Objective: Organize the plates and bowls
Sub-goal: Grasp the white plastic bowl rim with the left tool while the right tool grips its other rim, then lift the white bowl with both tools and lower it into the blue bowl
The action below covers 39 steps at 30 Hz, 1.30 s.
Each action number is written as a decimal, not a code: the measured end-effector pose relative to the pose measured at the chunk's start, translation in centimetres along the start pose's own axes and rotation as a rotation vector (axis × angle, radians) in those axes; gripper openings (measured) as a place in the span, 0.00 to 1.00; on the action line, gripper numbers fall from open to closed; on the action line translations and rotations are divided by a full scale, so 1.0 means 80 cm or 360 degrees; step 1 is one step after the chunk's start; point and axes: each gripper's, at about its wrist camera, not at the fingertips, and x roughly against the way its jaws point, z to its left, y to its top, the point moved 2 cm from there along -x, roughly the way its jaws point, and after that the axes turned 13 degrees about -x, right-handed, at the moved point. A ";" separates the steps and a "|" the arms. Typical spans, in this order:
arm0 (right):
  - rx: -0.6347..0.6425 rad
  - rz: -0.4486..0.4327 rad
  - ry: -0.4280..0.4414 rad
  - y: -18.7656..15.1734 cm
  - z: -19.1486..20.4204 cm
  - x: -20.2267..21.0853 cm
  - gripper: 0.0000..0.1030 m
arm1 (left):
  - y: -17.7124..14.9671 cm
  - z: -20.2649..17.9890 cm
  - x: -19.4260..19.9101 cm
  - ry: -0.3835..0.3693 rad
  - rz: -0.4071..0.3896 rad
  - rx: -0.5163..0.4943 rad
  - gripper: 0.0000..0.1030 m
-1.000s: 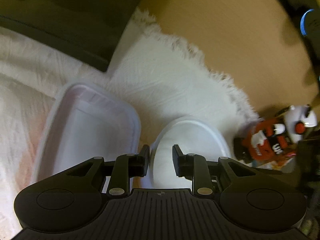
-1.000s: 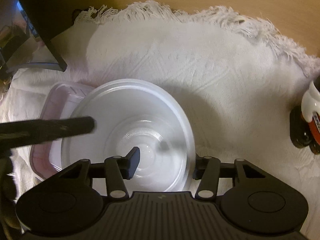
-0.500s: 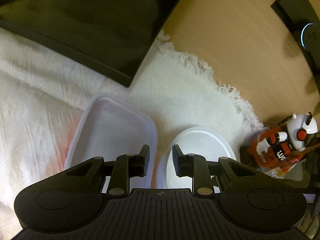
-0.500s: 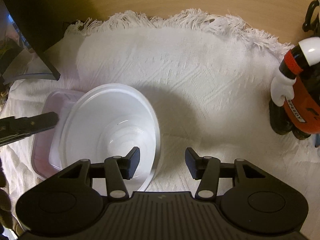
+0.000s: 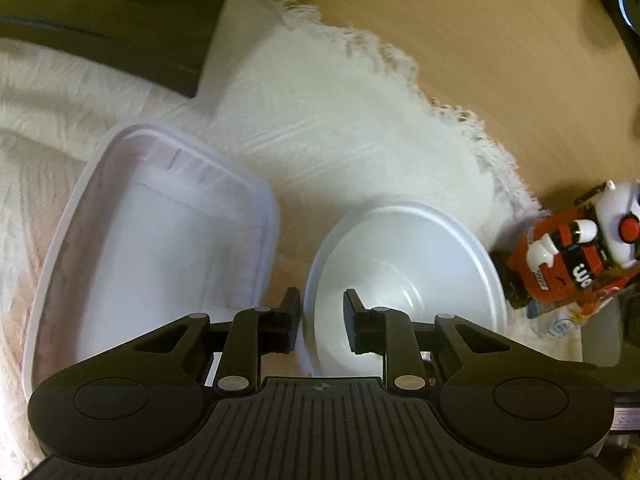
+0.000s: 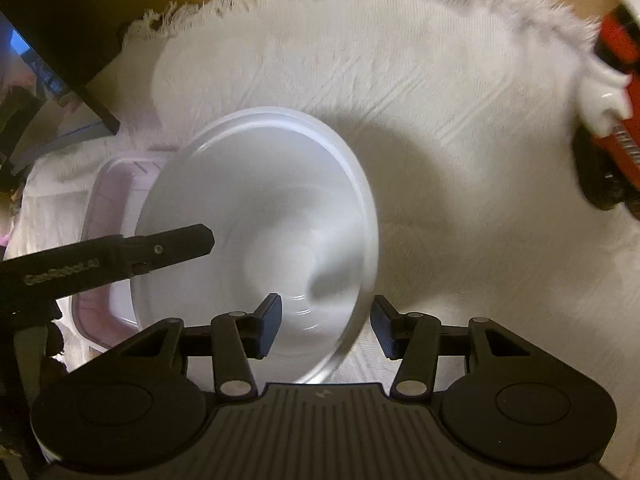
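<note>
A white bowl (image 5: 400,264) sits on a white fringed cloth, right beside an empty translucent rectangular container (image 5: 200,156). My left gripper (image 5: 322,314) straddles the bowl's left rim. Its jaws are closing, with one pad outside the rim and the other inside, still apart from the wall. In the right wrist view the bowl (image 6: 248,208) partly covers the container (image 6: 104,200), and a left finger (image 6: 172,248) reaches over its left edge. My right gripper (image 6: 326,324) stands open across the bowl's right rim, one finger inside and one just outside.
A red, white and black toy figure (image 5: 568,256) stands close to the bowl's right side, also in the right wrist view (image 6: 616,92). A dark flat object (image 5: 100,8) lies at the far left. Bare wooden tabletop (image 5: 500,40) lies beyond the cloth (image 5: 340,120).
Half a second ago the left gripper had drawn back off the bowl; it is now over the left rim again. The bowl's right rim has shifted toward the right gripper's outer finger.
</note>
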 end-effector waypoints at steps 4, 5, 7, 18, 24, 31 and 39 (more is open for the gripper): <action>0.0105 -0.0216 -0.0028 -0.008 0.002 0.067 0.48 | 0.012 -0.039 0.044 -0.0063 -0.0095 -0.0051 0.22; 0.0140 -0.0280 -0.0037 -0.013 0.002 0.089 0.48 | 0.014 -0.051 0.056 -0.0074 -0.0121 -0.0068 0.22; 0.0197 -0.0414 -0.0048 -0.026 -0.001 0.136 0.49 | 0.018 -0.081 0.087 -0.0099 -0.0188 -0.0134 0.22; 0.0034 -0.0829 -0.0144 -0.132 -0.077 0.312 0.50 | -0.032 -0.222 0.164 -0.0406 -0.0176 -0.0496 0.22; -0.0156 -0.0837 -0.0299 -0.188 -0.130 0.334 0.52 | -0.089 -0.270 0.147 -0.0564 0.0021 -0.0655 0.22; -0.0263 -0.0684 -0.0355 -0.248 -0.175 0.306 0.53 | -0.162 -0.289 0.121 -0.0559 0.0180 -0.0758 0.22; -0.0242 -0.0518 -0.0295 -0.257 -0.213 0.259 0.53 | -0.204 -0.284 0.073 -0.0392 0.0250 -0.0689 0.21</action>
